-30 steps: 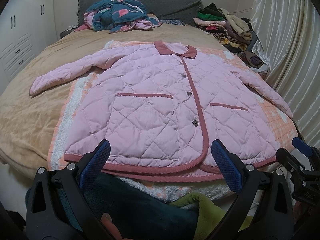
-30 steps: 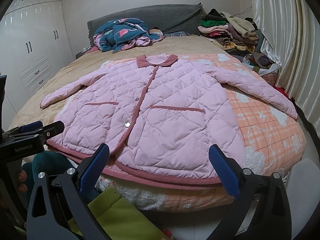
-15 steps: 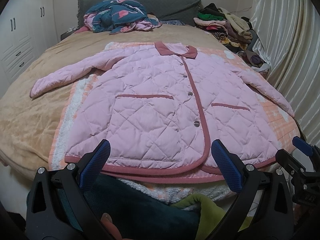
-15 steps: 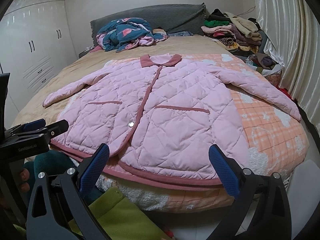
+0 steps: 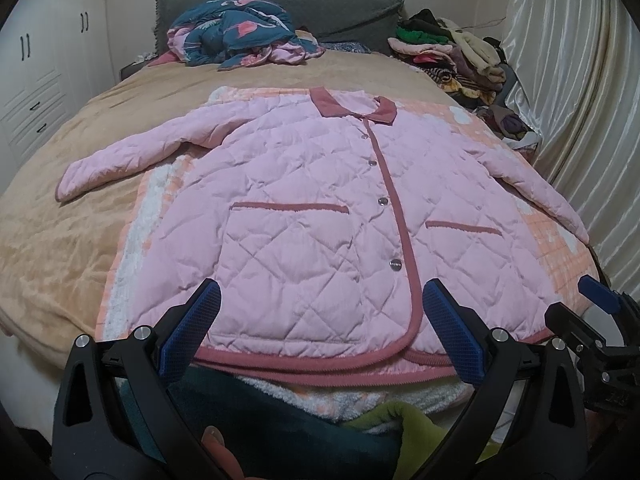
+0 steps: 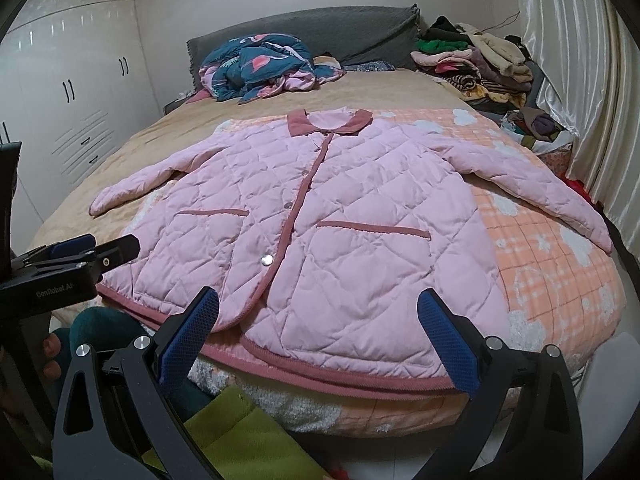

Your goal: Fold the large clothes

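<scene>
A pink quilted jacket (image 5: 312, 216) (image 6: 320, 216) with dark pink trim lies flat and buttoned on the bed, collar far, hem near, both sleeves spread outward. My left gripper (image 5: 320, 332) hovers open just in front of the hem's left half, holding nothing. My right gripper (image 6: 318, 332) is open too, over the hem's right half, nothing between its blue pads (image 6: 448, 340). In the left wrist view the right gripper (image 5: 592, 320) shows at the right edge. In the right wrist view the left gripper (image 6: 76, 258) shows at the left edge.
The jacket rests on an orange checked blanket (image 6: 552, 264) over a tan bedspread (image 5: 52, 232). A crumpled teal and pink quilt (image 5: 236, 36) lies by the grey headboard. Stacked clothes (image 5: 452, 56) fill the far right corner. Curtains (image 5: 576, 100) hang right, white wardrobes (image 6: 72, 92) left.
Both grippers have risen and moved slightly forward toward the jacket's hem. The jacket itself has not moved, and both stay open.
</scene>
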